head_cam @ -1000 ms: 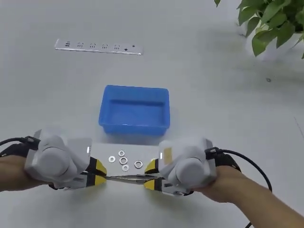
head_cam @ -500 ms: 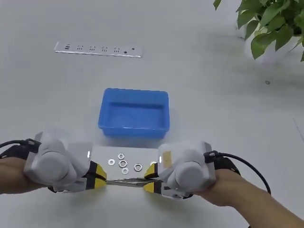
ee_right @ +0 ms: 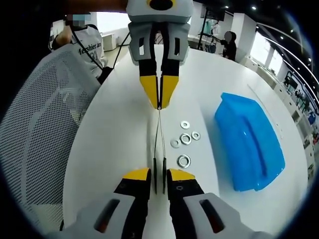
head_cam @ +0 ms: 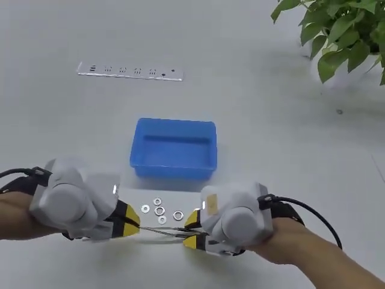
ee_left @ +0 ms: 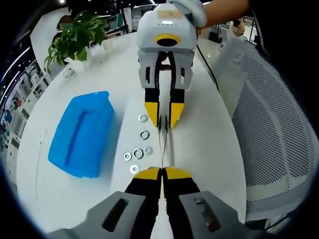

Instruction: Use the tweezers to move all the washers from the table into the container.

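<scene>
Crosswise, tweezers point(head_cam: 161, 230) end-to-end between left gripper point(head_cam: 135, 223) and right gripper point(head_cam: 189, 230).

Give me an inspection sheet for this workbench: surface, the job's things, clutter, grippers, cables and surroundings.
Surface: white table, no spills seen.
Job's things: blue container with nothing seen inside; loose washers grouped on the table just in front of it; tweezers held between the two grippers, beside the washers.
Clutter: white power strip lying beyond the container.
Grippers: left gripper shut on one end of the tweezers; right gripper closed around the two arms at the other end; the two face each other.
Cables: black cable trailing from the right gripper; another at the left gripper.
Surroundings: potted plant at the far right; mesh chair at the table edge.
</scene>
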Demonstrator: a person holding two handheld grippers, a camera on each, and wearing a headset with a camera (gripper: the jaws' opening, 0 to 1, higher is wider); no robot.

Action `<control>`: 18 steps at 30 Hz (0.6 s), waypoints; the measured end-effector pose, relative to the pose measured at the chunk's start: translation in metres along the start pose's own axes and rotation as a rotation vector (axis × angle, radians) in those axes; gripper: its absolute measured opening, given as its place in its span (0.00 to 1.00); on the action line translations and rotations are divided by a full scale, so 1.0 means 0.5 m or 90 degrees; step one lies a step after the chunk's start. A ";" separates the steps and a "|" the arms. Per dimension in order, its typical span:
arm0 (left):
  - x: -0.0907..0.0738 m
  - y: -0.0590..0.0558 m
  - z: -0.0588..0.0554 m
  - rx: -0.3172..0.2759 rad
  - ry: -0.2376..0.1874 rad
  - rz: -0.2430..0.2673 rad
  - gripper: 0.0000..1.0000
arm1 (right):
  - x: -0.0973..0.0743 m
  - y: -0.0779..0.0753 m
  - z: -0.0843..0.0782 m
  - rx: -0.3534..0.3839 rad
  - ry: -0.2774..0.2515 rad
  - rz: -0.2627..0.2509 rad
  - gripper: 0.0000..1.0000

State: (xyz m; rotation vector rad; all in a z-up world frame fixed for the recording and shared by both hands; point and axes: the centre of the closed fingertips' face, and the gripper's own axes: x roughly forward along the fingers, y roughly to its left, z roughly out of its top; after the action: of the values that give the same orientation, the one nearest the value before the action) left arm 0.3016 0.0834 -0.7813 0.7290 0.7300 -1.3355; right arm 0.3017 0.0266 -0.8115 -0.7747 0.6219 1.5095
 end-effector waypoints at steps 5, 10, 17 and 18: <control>-0.016 -0.002 0.022 0.005 -0.009 0.003 0.05 | 0.003 0.003 0.004 -0.003 -0.002 -0.002 0.15; -0.027 -0.007 0.044 0.012 -0.020 0.003 0.05 | 0.004 0.005 0.005 -0.005 -0.003 -0.003 0.15; -0.038 -0.011 0.077 0.020 -0.036 0.003 0.05 | 0.001 0.006 0.005 -0.002 -0.007 -0.006 0.12; -0.041 -0.011 0.082 0.023 -0.038 0.004 0.05 | -0.001 0.005 0.006 -0.002 -0.010 -0.009 0.12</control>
State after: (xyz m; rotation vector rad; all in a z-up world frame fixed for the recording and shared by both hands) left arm 0.2962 0.0614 -0.7413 0.7157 0.6575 -1.3624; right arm 0.2988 0.0283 -0.8095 -0.7672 0.6020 1.5023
